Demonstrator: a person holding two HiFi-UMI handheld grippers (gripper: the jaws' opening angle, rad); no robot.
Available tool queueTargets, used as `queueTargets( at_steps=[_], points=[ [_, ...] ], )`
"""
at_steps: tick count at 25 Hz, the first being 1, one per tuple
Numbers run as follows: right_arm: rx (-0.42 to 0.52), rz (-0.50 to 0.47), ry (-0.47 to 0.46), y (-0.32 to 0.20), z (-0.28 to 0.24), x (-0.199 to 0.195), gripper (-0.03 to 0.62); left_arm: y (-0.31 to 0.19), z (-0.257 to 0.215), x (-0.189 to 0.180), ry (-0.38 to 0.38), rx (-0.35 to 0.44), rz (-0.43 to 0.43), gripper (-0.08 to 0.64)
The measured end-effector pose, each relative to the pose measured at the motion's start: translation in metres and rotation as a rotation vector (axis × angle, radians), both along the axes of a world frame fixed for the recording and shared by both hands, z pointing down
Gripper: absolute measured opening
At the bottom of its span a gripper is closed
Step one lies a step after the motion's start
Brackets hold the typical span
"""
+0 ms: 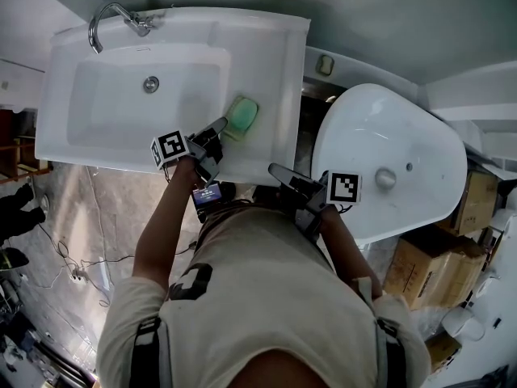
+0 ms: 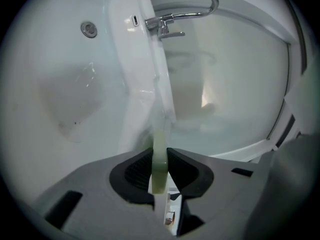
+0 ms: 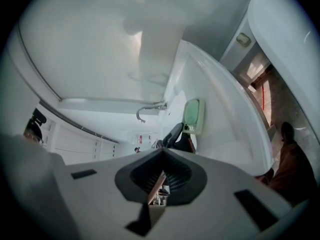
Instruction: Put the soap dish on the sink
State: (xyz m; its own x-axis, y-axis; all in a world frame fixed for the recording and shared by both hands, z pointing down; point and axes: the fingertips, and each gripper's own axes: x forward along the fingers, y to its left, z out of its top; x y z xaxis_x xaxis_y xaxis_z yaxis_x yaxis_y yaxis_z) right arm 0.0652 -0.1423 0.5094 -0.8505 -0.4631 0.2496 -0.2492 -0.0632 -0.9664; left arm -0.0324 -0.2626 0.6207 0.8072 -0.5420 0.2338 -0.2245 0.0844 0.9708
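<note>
Your left gripper [image 1: 220, 129] is clamped on the soap dish's [image 1: 242, 115] near rim. The dish lies just ahead, over the sink's [image 1: 271, 59] right ledge. Right gripper [image 1: 279, 175] closed, empty, farther back.

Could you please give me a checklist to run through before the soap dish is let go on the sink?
1. Grip: left gripper clamped on the soap dish rim: ok.
2. Place: soap dish over the right ledge of the sink: ok.
3. Dish resting flat on that ledge: cannot tell.
4. Ledge around the dish bare: ok.
5. Other hand: right gripper shut, empty, clear of the dish: ok.
</note>
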Motion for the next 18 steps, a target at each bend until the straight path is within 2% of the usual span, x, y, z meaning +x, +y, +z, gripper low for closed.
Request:
queueTargets(
  at_steps=[6,12,18],
  points=[
    [0.006,-0.011,0.008,-0.001,0.002,0.001,0.011,-0.004,0.006,-0.004,-0.113,0.033,-0.001,0.091],
    [0.008,-0.007,0.004,-0.003,0.001,0.002,0.011,-0.003,0.013,-0.008,-0.232,0.051,0.035,0.098],
    [0.001,-0.007,0.015,-0.002,0.003,0.003,0.011,0.001,0.017,-0.009,-0.382,0.083,0.129,0.103]
  ],
)
